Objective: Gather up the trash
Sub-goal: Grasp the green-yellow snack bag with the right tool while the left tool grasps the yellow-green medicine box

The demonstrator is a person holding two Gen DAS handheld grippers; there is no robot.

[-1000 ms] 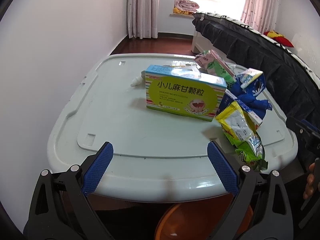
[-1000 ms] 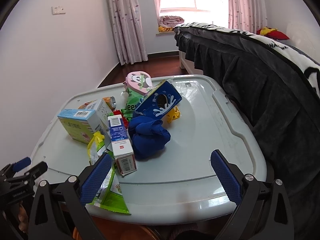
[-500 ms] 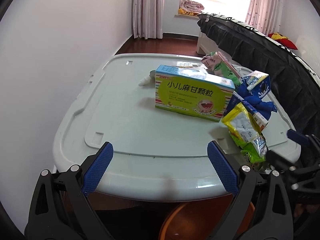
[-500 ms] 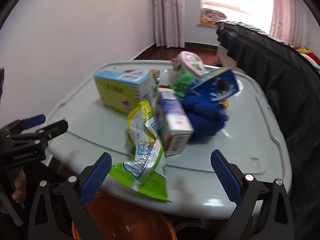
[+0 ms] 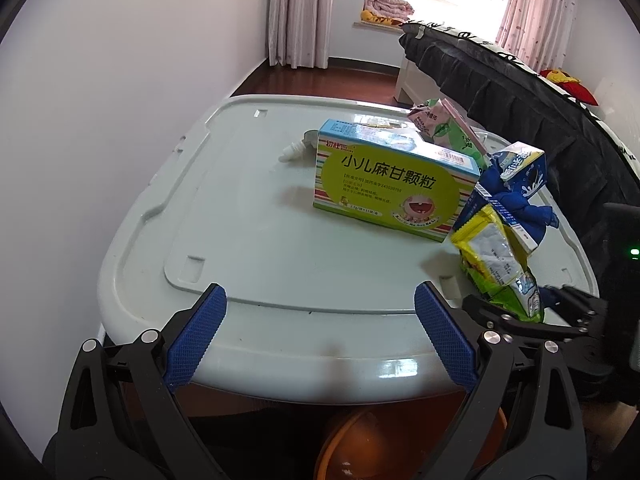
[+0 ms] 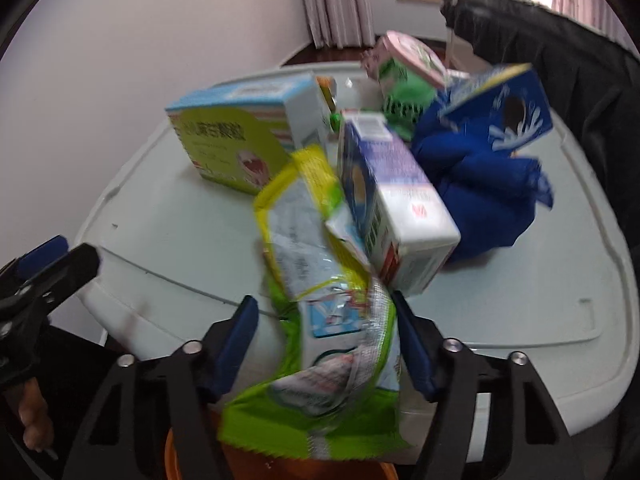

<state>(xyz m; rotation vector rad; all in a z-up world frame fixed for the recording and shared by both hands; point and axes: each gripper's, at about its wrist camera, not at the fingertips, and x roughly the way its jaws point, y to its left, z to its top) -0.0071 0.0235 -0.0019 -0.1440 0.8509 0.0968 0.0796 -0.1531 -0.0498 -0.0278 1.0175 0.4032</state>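
Observation:
Trash lies on a pale grey lid (image 5: 256, 240): a yellow-green medicine box (image 5: 394, 184), a green and yellow snack wrapper (image 5: 496, 264), a blue and white carton (image 6: 396, 200), a blue Oreo box (image 6: 500, 112), a blue cloth (image 6: 480, 184) and a pink and green pack (image 5: 444, 124). My left gripper (image 5: 320, 336) is open and empty at the lid's near edge. My right gripper (image 6: 324, 344) is open, with its fingers on either side of the wrapper (image 6: 328, 320) that hangs over the lid's edge.
An orange bin (image 5: 384, 440) stands below the lid's near edge. A white wall is on the left. A bed under a black cover (image 5: 540, 120) runs along the right. A small white tube (image 5: 296, 152) lies behind the medicine box.
My right gripper has swung left and moved in on the snack wrapper, and its fingers have narrowed around it. My left gripper has stayed open at the lid's edge.

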